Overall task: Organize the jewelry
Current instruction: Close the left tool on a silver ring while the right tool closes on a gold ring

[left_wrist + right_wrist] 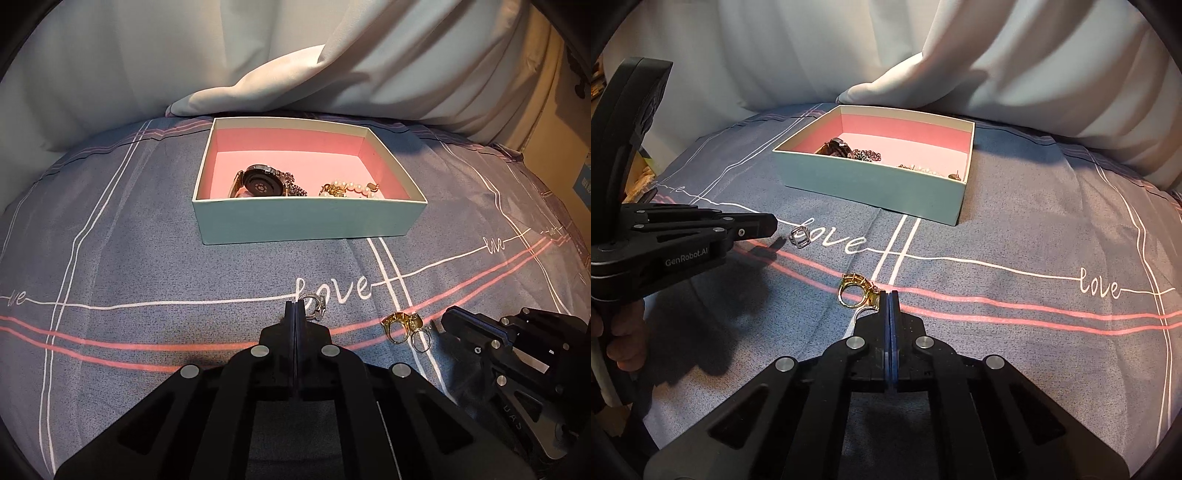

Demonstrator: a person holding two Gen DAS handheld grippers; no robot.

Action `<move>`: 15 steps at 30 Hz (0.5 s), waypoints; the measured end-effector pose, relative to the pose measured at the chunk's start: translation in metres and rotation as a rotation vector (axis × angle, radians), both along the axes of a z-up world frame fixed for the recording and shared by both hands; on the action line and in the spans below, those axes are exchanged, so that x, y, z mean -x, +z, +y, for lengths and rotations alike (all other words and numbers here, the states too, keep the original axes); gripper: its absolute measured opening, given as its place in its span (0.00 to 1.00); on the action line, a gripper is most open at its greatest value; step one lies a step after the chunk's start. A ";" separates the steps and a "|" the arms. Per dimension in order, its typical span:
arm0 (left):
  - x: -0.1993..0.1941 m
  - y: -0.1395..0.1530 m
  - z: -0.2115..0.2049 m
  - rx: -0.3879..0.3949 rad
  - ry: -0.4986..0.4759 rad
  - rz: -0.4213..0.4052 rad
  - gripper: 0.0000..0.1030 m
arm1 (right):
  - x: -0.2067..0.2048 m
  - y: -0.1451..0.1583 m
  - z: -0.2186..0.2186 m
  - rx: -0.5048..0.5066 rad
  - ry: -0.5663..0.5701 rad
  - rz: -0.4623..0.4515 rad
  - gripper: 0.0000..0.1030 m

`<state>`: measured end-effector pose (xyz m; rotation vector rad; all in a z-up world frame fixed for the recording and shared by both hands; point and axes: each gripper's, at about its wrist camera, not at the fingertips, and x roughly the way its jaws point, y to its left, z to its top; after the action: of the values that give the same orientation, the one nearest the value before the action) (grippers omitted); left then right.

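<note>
The left gripper (pixel 295 308) had its jaws clenched empty, the silver ring (pixel 799 236) lying on the bedspread (pixel 147 258) just beyond. The right gripper (pixel 888 299) was likewise pressed closed beside the gold rings (pixel 855 291). The box (pixel 310 218) held a watch (pixel 260 184) and pearls (pixel 347 188).

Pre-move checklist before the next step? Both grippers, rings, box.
1. Left gripper holding silver ring: not ok. It is shut, and the ring lies free on the cloth past its tips.
2. Right gripper holding gold ring: not ok. It is shut beside the ring, with nothing visible between the pads.
3. Box open: ok.
4. Room in box: ok. Bare pink floor shows behind the watch and pearl bracelet.
5. Path to box clear: ok.
</note>
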<state>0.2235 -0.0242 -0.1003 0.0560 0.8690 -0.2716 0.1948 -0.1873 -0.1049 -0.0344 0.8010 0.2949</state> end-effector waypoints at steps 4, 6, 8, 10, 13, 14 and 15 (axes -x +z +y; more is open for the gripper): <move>0.000 -0.001 -0.005 -0.016 -0.015 -0.004 0.01 | 0.000 -0.001 -0.002 -0.010 0.002 0.009 0.01; -0.001 -0.005 -0.006 -0.024 -0.013 0.001 0.01 | 0.002 -0.003 -0.002 -0.006 0.000 0.005 0.01; -0.002 -0.008 -0.005 -0.019 -0.012 0.014 0.01 | 0.002 -0.005 -0.001 -0.013 0.004 0.014 0.01; -0.003 -0.011 -0.005 -0.021 -0.011 0.020 0.01 | 0.002 -0.007 0.001 -0.012 0.010 0.024 0.01; -0.003 -0.012 -0.004 -0.021 -0.005 0.022 0.01 | 0.002 -0.008 0.002 -0.020 0.012 0.031 0.01; -0.004 -0.011 -0.003 -0.015 -0.001 0.023 0.01 | 0.001 -0.008 0.004 -0.022 0.013 0.035 0.01; -0.006 -0.009 -0.002 -0.007 -0.001 0.024 0.01 | -0.001 -0.006 0.005 -0.024 0.011 0.030 0.01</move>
<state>0.2295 -0.0262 -0.1089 0.0593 0.8937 -0.2704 0.1959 -0.1822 -0.1104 -0.0123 0.8268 0.3161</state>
